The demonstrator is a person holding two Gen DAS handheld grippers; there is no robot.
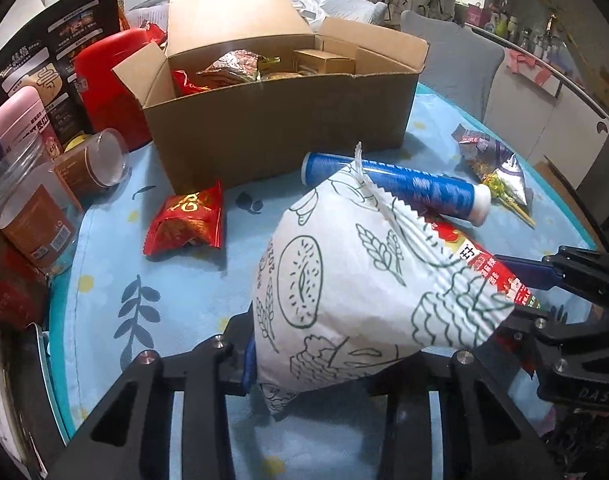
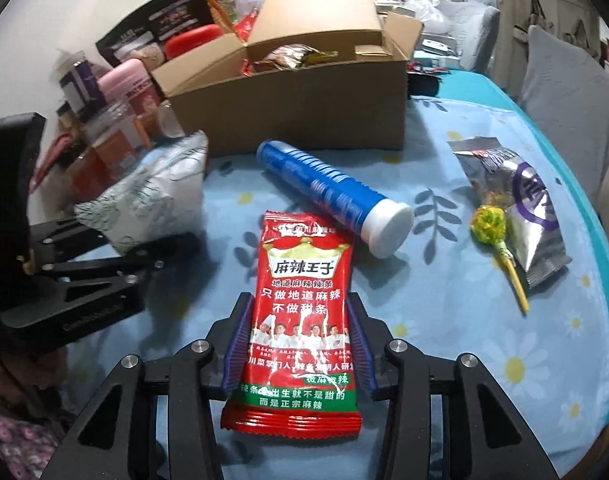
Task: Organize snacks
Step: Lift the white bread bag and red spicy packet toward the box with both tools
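My left gripper (image 1: 344,344) has its fingers closed on a white snack bag (image 1: 344,280) printed with green doodles, lifted clear of the bench (image 1: 184,280). My right gripper (image 2: 298,344) clamps a red spicy-strip packet (image 2: 302,320) between its blue pads. A blue tube (image 2: 332,196) lies just beyond it, in front of the open cardboard box (image 2: 296,112) near the bench's far edge.

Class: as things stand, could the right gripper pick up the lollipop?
Probably not yet: the right gripper is shut on the red snack packet. The lollipop lies uncovered on the tablecloth, so the path looks free.
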